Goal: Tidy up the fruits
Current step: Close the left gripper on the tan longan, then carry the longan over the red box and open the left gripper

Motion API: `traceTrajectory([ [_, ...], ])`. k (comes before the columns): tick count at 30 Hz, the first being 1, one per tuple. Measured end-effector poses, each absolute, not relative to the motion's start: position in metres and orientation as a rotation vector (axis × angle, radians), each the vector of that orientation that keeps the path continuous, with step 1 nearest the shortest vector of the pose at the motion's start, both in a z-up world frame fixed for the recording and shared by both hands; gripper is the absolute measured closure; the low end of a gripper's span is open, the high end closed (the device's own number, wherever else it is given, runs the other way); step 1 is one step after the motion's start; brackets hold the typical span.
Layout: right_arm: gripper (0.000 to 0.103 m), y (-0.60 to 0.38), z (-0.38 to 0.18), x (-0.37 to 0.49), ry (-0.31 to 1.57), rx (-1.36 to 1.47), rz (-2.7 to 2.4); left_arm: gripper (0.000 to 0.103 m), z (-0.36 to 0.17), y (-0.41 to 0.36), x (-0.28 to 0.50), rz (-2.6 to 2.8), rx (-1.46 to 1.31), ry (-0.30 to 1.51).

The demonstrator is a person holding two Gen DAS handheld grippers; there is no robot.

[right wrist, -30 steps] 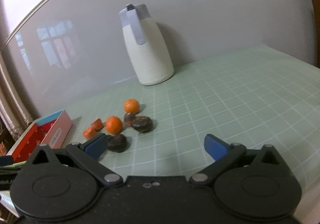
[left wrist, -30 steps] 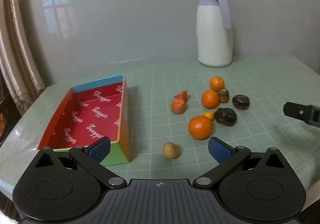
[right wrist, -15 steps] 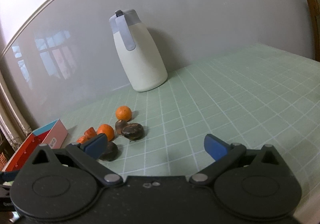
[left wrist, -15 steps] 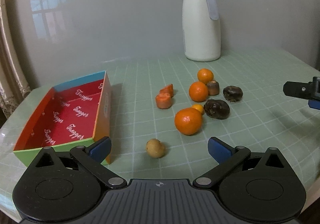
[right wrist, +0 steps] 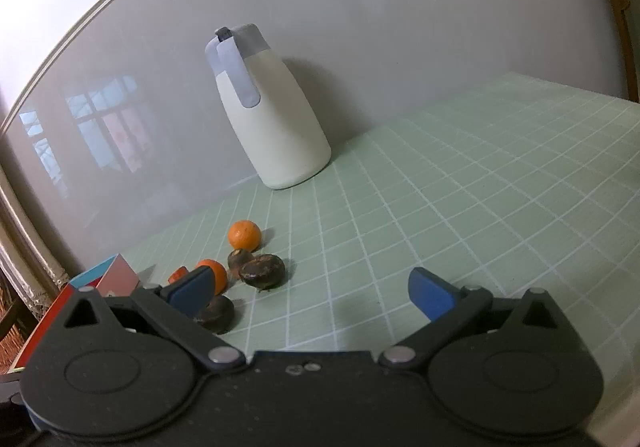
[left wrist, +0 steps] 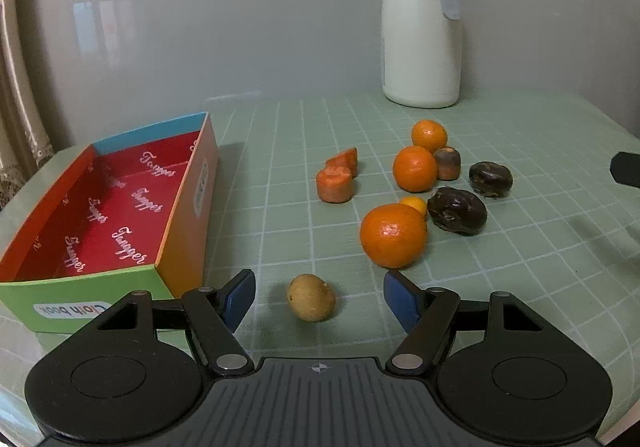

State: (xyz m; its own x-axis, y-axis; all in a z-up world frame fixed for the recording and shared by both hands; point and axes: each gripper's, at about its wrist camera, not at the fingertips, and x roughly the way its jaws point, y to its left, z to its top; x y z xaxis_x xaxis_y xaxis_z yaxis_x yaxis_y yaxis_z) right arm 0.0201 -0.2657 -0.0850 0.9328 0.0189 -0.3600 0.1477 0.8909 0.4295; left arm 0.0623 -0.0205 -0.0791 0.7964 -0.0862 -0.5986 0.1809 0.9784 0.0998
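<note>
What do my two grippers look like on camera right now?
Both are matte black: the left gripper and right gripper each have blue pads on black linkage bars with silver pivot pins, two round housings and a ribbed centre plate. No cables or sleeves show.

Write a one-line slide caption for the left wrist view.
Open left gripper flanks a small tan fruit on the green table, beside an empty red box.
</note>
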Motion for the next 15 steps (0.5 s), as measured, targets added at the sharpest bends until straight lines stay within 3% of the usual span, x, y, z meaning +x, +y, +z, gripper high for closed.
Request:
traceTrajectory([
  [3, 0.000, -0.2659, -0.0866, 0.0223, 0.374, 0.480, -0.066, 0.034, -0.0815, -0.0203, 0.0642, -0.147, 0.141, 0.640],
  [7, 0.000, -0.2657, -0.0885, 0.0250, 0.384, 0.489, -0.058, 0.045, -0.0842, -0.0208, 0.0658, -0.157, 0.125, 0.653],
  [12, 0.000, -0.2645, -0.0895, 0.0268, 0.388, 0.492, -0.050, 0.065, -0.0871, -0.0212, 0.0660, -0.173, 0.099, 0.664],
  [13, 0.000, -0.2644, -0.0896, 0.0271, 0.389, 0.492, -0.050, 0.073, -0.0867, -0.0214, 0.0659, -0.173, 0.096, 0.665],
  [15, 0.000, -0.2642, -0.0901, 0.0279, 0.393, 0.494, -0.049, 0.077, -0.0865, -0.0210, 0.0661, -0.175, 0.086, 0.668],
])
